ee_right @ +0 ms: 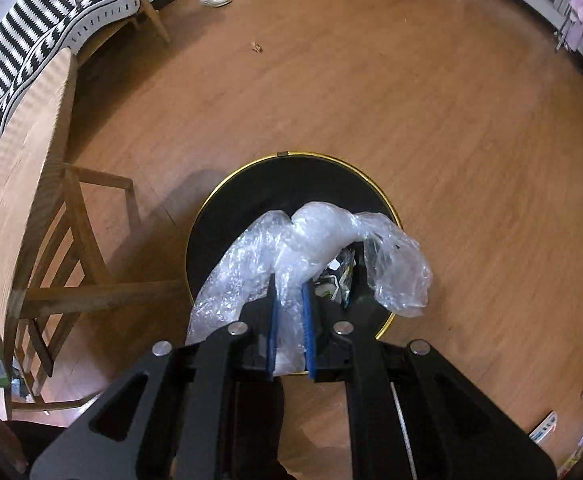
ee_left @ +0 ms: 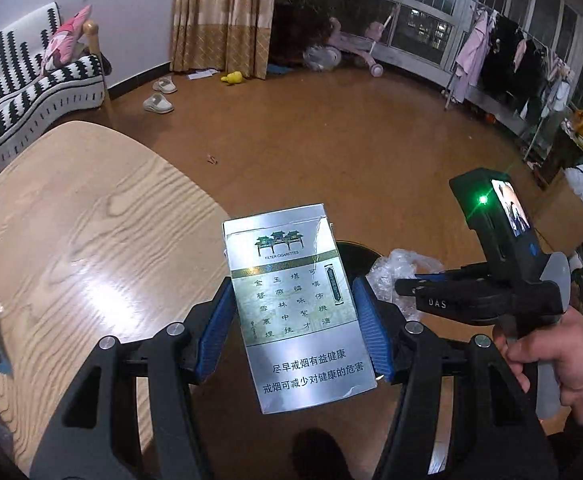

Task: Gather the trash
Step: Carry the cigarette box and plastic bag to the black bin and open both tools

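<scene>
Right wrist view: right gripper (ee_right: 289, 300) clamps plastic wrap (ee_right: 315, 236) above black bin (ee_right: 251, 200) on wooden floor (ee_right: 411, 100).

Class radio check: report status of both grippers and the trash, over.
Left gripper shut on cigarette pack. Right gripper shut on clear plastic wrap, above black bin. Nothing blocking.

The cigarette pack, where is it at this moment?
In the left wrist view the cigarette pack sits at centre, upright between the blue pads of the left tool, just past the wooden table edge, with the black bin behind it.
</scene>
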